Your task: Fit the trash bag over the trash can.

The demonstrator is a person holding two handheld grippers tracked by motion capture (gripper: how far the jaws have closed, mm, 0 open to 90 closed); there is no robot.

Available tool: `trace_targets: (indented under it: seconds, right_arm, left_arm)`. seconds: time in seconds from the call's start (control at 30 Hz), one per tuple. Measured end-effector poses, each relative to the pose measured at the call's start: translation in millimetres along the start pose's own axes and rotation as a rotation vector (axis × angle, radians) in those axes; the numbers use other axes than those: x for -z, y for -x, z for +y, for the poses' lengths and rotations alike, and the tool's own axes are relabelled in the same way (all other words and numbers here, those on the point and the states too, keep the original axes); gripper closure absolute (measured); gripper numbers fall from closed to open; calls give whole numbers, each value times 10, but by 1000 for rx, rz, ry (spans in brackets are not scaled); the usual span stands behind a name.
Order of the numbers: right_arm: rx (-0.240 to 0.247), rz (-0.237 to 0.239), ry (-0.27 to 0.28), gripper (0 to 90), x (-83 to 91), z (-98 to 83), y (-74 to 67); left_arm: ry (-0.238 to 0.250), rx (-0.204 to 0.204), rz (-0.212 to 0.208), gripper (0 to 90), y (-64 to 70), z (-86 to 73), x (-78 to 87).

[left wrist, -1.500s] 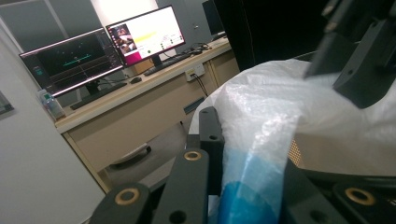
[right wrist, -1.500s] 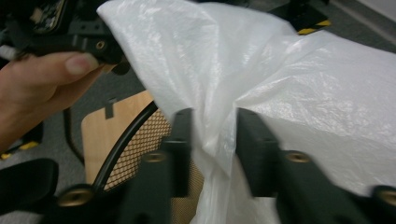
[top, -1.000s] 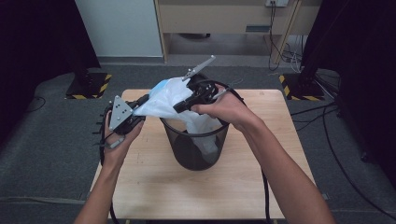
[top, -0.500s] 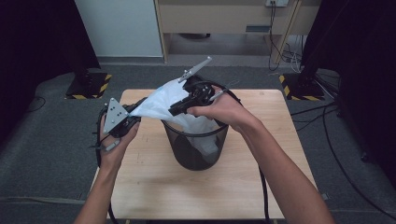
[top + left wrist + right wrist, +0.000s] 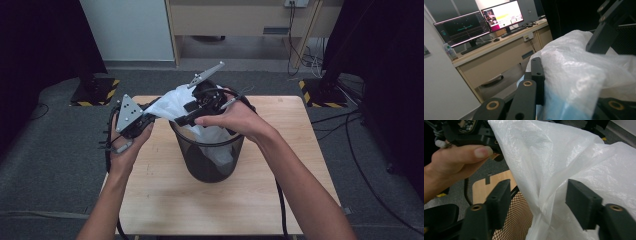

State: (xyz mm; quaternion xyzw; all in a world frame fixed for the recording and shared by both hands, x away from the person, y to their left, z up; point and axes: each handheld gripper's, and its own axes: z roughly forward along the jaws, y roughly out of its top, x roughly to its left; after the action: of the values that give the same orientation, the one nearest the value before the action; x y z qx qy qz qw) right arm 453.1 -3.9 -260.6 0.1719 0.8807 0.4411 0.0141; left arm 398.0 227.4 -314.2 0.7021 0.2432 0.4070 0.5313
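A small square table (image 5: pixel 165 200) with a light wooden top stands on grey carpeted floor (image 5: pixel 45 165). One thing stands directly on it, near the middle: a round black wire-mesh waste bin (image 5: pixel 210 162), upright, lined with white plastic.

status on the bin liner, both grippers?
Left gripper shut on the white bag. Right gripper jaws just opening, bag between them, pads off it. Bag half in the mesh bin. Nothing in the way.
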Motion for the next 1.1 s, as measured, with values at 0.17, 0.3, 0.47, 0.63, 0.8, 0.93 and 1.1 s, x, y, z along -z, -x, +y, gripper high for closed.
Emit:
trace_targets:
  seconds: [0.17,0.3,0.47,0.63,0.8,0.93,1.1]
  right_arm:
    - [4,-3,4,735,-38,17,22]
    - [-14,-1,-14,900,-32,10,54]
    - [-21,-5,-21,900,-9,0,82]
    - [-37,-20,-15,900,59,-31,138]
    - [-54,-39,-8,900,164,-77,209]
    - [-60,-57,-10,900,234,-108,244]
    - [-80,-80,-12,900,334,-166,299]
  left_arm:
    - [11,-2,-1,849,-3,9,33]
    - [19,1,-2,818,-23,-16,56]
    - [28,8,12,744,-39,-53,68]
    - [37,27,42,622,-77,-106,105]
    - [43,42,48,599,-110,-167,145]
    - [45,43,52,599,-113,-196,173]
    - [58,63,56,597,-144,-212,208]
